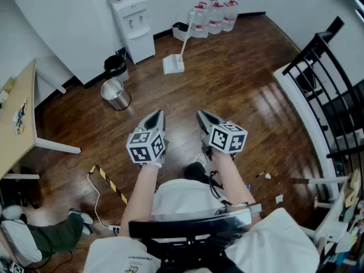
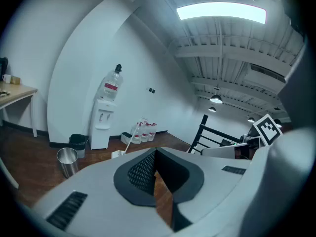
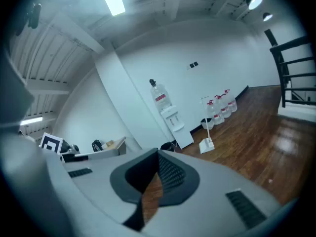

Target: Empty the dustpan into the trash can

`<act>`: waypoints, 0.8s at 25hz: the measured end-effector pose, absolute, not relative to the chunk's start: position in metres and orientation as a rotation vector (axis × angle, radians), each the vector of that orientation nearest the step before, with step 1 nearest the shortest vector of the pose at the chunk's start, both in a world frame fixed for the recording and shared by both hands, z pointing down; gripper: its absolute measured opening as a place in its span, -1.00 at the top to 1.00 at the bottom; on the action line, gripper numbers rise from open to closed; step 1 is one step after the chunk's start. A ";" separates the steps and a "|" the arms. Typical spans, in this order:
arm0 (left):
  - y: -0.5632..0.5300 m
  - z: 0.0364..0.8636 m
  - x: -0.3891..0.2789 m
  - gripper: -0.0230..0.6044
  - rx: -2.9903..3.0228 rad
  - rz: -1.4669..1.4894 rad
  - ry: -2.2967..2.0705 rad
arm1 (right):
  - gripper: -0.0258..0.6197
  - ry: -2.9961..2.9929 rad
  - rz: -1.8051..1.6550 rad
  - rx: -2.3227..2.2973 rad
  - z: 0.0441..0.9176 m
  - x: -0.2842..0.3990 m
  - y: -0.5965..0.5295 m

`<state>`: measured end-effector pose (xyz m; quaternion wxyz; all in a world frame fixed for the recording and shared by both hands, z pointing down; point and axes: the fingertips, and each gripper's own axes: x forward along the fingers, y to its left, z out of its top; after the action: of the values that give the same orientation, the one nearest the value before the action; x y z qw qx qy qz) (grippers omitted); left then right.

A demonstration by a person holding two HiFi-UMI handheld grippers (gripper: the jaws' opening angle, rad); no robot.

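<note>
A white dustpan (image 1: 173,65) with a long upright handle stands on the wood floor well ahead of me; it also shows in the left gripper view (image 2: 118,153) and the right gripper view (image 3: 206,144). A silver trash can (image 1: 116,94) (image 2: 67,161) stands to its left, with a black bin (image 1: 115,66) behind it. My left gripper (image 1: 156,117) (image 2: 154,154) and right gripper (image 1: 203,117) (image 3: 159,157) are held side by side in front of me, far from the dustpan. Both are shut with nothing between their jaws.
A water dispenser (image 1: 132,21) stands against the back wall, with several water bottles (image 1: 215,17) and a small bin to its right. A wooden table (image 1: 17,118) is at the left, a black stair railing (image 1: 335,90) at the right. A striped cable (image 1: 108,181) lies near my feet.
</note>
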<state>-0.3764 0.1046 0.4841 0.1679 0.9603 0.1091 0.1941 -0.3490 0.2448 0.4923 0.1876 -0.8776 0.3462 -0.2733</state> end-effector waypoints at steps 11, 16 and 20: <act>0.117 0.492 -0.366 0.93 2.728 0.576 0.317 | 0.89 0.963 -0.781 -2.453 0.500 -0.339 0.256; 0.119 0.495 -0.352 0.93 2.734 0.589 0.315 | 0.89 0.959 -0.755 -2.442 0.499 -0.325 0.260; 0.123 0.496 -0.329 0.93 2.737 0.596 0.310 | 0.89 0.961 -0.739 -2.433 0.500 -0.302 0.265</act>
<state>-0.3291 0.1228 0.4958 0.1610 0.9585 0.1085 0.2087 -0.3021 0.2652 0.5000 0.2102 -0.8751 0.3456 -0.2658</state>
